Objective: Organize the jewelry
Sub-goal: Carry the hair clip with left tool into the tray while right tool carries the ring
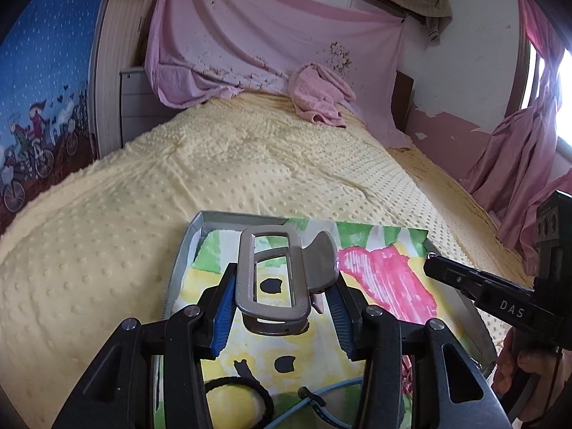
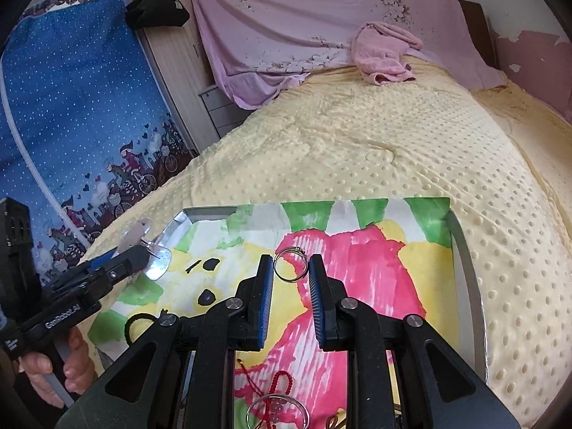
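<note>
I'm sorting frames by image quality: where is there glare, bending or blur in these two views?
Left wrist view: the window at the right edge is blown out white, the bed bulges from the fisheye, and the hair clip in the left tongs is sharp. Right wrist view: even light, the hair clip glares white, the ring is sharp.

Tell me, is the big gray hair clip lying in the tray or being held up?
Held up. The left gripper squeezes the hair clip between its blue pads, above the painted tray.
</note>
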